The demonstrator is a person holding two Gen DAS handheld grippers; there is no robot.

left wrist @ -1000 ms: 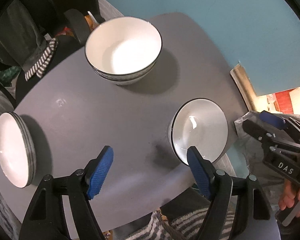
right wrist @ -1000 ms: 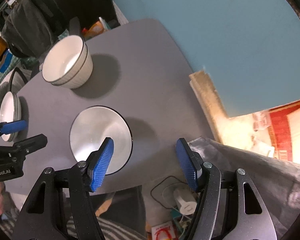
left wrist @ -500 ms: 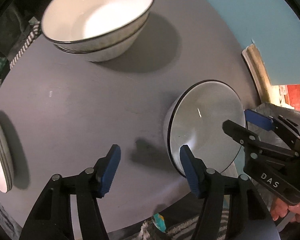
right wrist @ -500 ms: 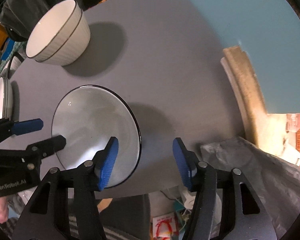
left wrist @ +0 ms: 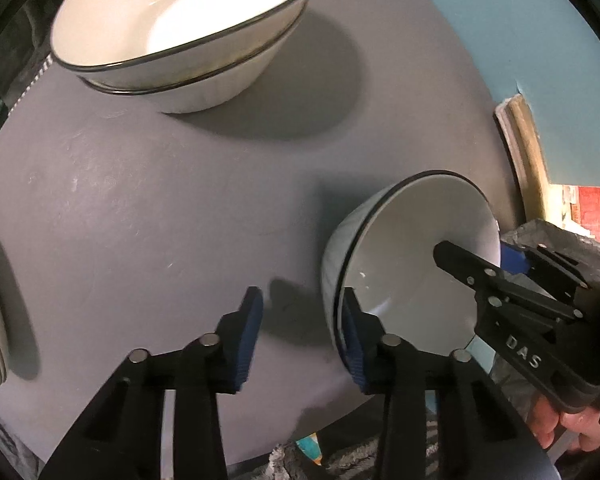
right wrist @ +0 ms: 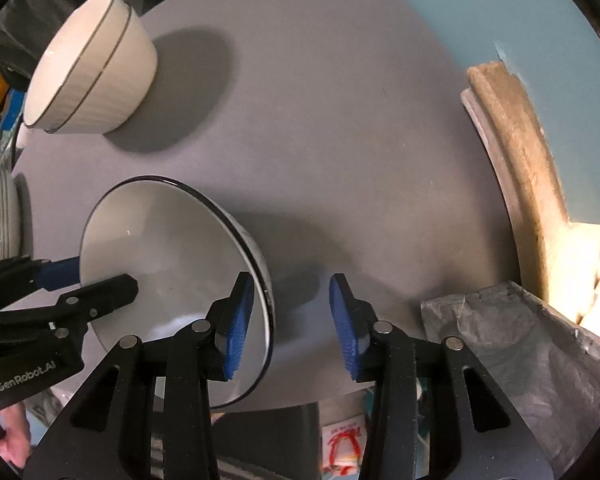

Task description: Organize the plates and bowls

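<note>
White bowl (left wrist: pixel 412 256) sits near the surface's (left wrist: pixel 160 208) near edge, between both tongs. Left tongs (left wrist: pixel 300 336) and right tongs (right wrist: pixel 290 320), jaws just closing, each straddle an opposite rim wall, one pad inside, one outside, neither yet pinching. Stacked bowls (left wrist: pixel 180 32) wait toward the far edge.

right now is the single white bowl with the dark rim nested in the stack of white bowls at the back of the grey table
No, the single white bowl sits apart from the stack of white bowls, with bare grey table between them.
</note>
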